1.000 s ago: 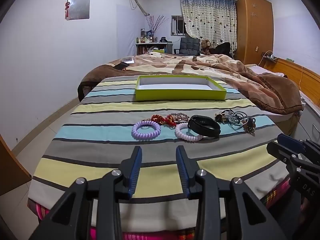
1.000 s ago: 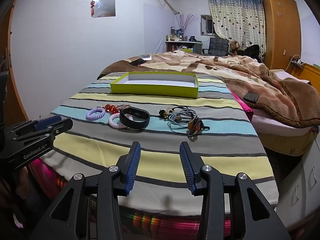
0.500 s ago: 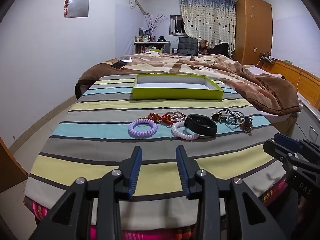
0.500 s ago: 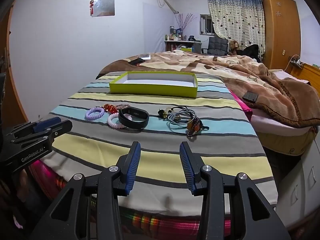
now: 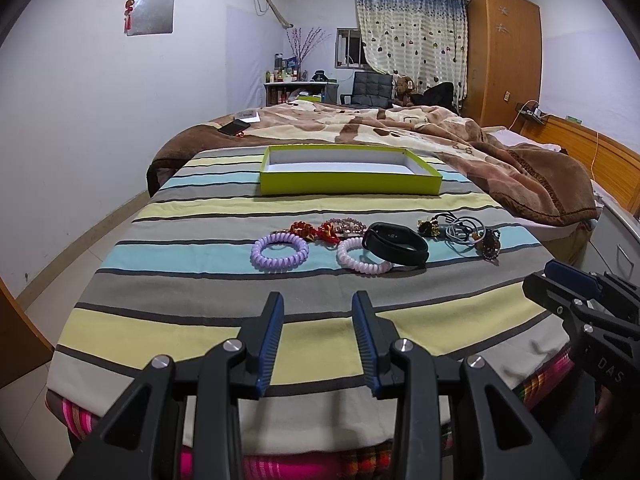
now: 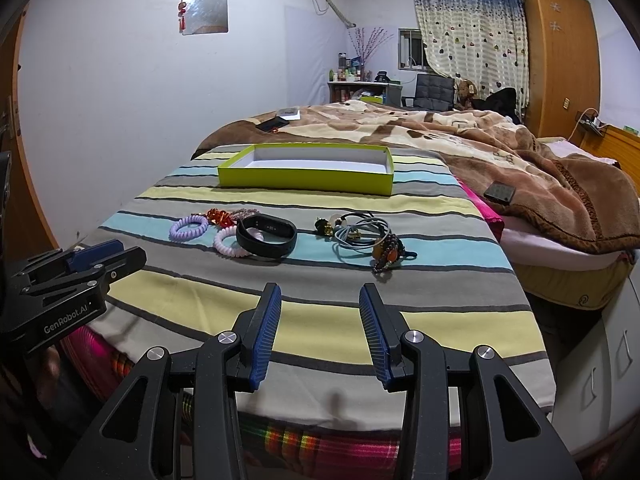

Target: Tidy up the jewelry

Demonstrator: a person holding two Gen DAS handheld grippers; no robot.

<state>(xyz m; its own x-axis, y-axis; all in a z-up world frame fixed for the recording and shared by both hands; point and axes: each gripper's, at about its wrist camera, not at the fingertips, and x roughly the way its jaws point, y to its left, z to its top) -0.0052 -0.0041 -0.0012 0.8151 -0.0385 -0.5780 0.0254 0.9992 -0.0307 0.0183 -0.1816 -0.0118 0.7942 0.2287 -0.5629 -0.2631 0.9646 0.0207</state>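
A row of jewelry lies on the striped bedspread (image 5: 200,248): a purple coil ring (image 5: 279,249), a red bead piece (image 5: 316,231), a pink coil ring (image 5: 362,261), a black wristband (image 5: 394,243) and a tangle of cords and beads (image 5: 466,234). The same row shows in the right wrist view, with the wristband (image 6: 266,236) and the tangle (image 6: 366,236). An empty lime-green tray (image 5: 350,174) (image 6: 306,170) sits behind them. My left gripper (image 5: 318,300) is open and empty, short of the row. My right gripper (image 6: 320,292) is open and empty, also short of it.
A brown patterned blanket (image 5: 500,152) covers the bed's far and right part, with a phone (image 5: 234,127) on it. A dark small object (image 6: 499,192) lies at the blanket's edge. A white drawer unit (image 6: 600,368) stands to the right of the bed.
Both grippers have drawn back and risen slightly, so the bed and jewelry look a little farther away. Both stay open. The jewelry has not moved.
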